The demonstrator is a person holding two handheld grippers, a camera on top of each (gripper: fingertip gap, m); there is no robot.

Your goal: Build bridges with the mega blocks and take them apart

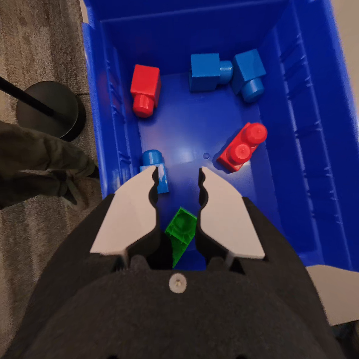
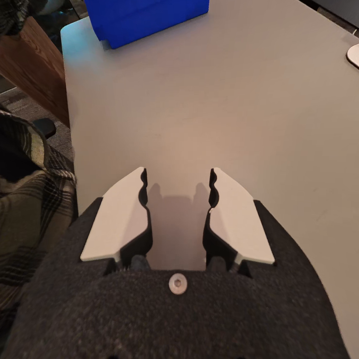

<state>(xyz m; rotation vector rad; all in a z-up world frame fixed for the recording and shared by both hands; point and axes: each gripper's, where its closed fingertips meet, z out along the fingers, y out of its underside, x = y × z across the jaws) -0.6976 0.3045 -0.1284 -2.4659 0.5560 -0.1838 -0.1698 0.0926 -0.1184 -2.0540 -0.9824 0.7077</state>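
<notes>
In the left wrist view my left gripper [image 1: 178, 169] is open and empty, held above the inside of a blue bin [image 1: 303, 136]. Loose blocks lie on the bin floor: a red single-stud block [image 1: 144, 87] at the far left, two blue single-stud blocks [image 1: 206, 71] [image 1: 248, 73] at the far right, a red two-stud block [image 1: 240, 149] at the right, a blue block [image 1: 155, 171] partly behind my left finger, and a green block [image 1: 181, 229] below, between my fingers, its hollow underside showing. In the right wrist view my right gripper [image 2: 178, 171] is open and empty, low over the grey table [image 2: 194, 97].
The blue bin [image 2: 147, 21] stands at the table's far left corner in the right wrist view. A white round object [image 2: 354, 55] sits at the right edge. A wooden cabinet [image 2: 33, 71] and a plaid sleeve [image 2: 29, 204] are left of the table. A black round stand base [image 1: 50, 108] is on the carpet.
</notes>
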